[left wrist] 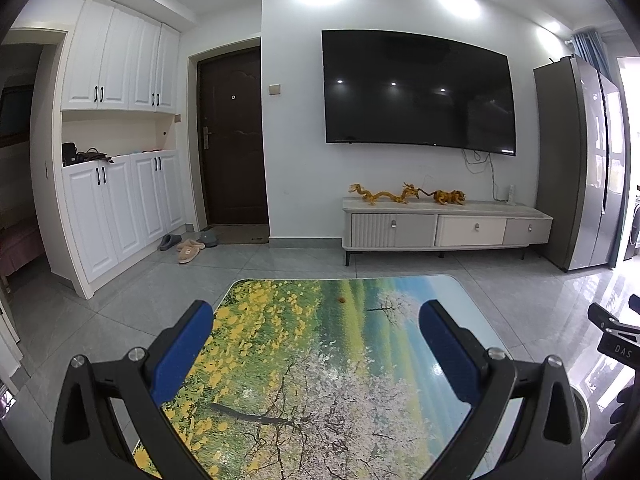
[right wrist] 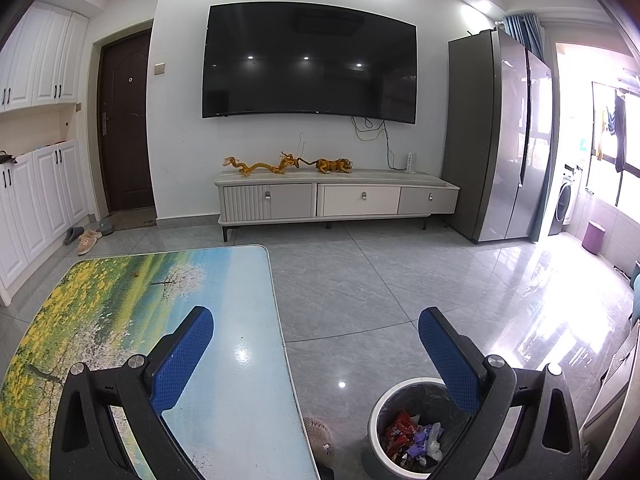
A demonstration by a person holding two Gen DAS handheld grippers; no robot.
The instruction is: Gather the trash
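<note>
left gripper [left wrist: 316, 316] and right gripper [right wrist: 316, 322] spread empty | brown speck [left wrist: 342, 300], possibly trash, just ahead of left gripper on table [left wrist: 440, 292] | pinch low; bin [right wrist: 374, 420] under right gripper

Small brown speck [left wrist: 342, 300] on far table [left wrist: 280, 360]: too small to identify; trash bin [right wrist: 374, 420] near rim cut by frame edge, right side hidden behind gripper finger [right wrist: 452, 360].

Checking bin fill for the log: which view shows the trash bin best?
Right wrist. The trash bin sits on the floor right of the table, its red and purple wrappers visible, though the right claw covers its right rim. The left wrist view shows only a sliver of rim.
</note>
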